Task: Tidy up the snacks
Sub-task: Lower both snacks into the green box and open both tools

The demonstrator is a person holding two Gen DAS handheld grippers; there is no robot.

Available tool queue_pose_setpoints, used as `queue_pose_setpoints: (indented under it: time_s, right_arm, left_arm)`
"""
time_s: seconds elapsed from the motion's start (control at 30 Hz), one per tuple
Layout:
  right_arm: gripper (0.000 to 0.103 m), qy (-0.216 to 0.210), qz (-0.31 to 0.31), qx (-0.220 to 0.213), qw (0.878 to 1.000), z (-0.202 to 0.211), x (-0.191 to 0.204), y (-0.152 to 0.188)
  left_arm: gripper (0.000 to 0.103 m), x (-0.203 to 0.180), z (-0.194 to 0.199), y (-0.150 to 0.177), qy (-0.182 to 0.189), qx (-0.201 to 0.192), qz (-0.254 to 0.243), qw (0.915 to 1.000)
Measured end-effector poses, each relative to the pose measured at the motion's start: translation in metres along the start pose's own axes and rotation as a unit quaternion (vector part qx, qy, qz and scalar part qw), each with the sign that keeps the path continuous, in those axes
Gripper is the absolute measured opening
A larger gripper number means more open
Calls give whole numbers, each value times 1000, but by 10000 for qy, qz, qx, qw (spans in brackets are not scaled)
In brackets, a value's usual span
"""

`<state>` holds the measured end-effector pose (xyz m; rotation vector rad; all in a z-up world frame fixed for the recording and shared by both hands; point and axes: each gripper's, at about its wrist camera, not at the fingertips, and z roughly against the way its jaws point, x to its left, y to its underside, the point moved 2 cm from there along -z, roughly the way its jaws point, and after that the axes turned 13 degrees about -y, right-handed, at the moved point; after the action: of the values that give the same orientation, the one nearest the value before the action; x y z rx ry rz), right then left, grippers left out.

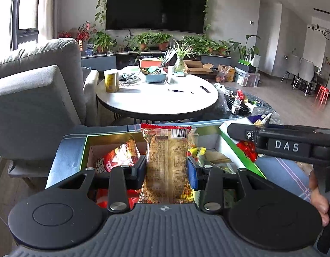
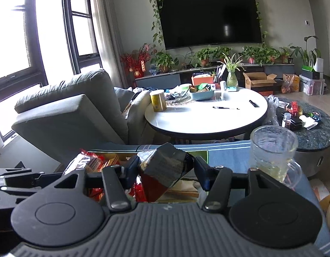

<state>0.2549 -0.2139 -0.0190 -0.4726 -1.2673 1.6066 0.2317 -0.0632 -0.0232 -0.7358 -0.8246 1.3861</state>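
Note:
My left gripper (image 1: 166, 167) is shut on a clear yellow snack packet with a red top edge (image 1: 165, 150), held upright over an open green-rimmed cardboard box (image 1: 84, 150) that holds several snack packets, among them a red one (image 1: 117, 156). My right gripper (image 2: 165, 169) is shut on a dark snack pouch with a red underside (image 2: 165, 169), above the same box (image 2: 203, 155). The right gripper also shows at the right of the left wrist view (image 1: 287, 145). The box's floor is mostly hidden.
The box sits on a blue cloth-covered surface (image 1: 282, 171). A glass mug (image 2: 274, 150) stands right of the box. Beyond are a grey sofa (image 1: 36, 98), a white round table (image 1: 160, 98) with a yellow can (image 1: 111, 81), and a dark low table (image 2: 310, 132).

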Motion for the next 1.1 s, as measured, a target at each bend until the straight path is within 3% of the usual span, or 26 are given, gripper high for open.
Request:
queue_pose_setpoints:
  time_s: [0.67, 1.1]
  right_arm:
    - [66, 90, -150, 370, 9992, -36, -8, 4]
    - [66, -2, -102, 117, 9999, -15, 0, -2]
  left_arm:
    - [38, -7, -25, 7, 34, 234, -164, 9996]
    - [46, -3, -10, 7, -8, 123, -100, 9999]
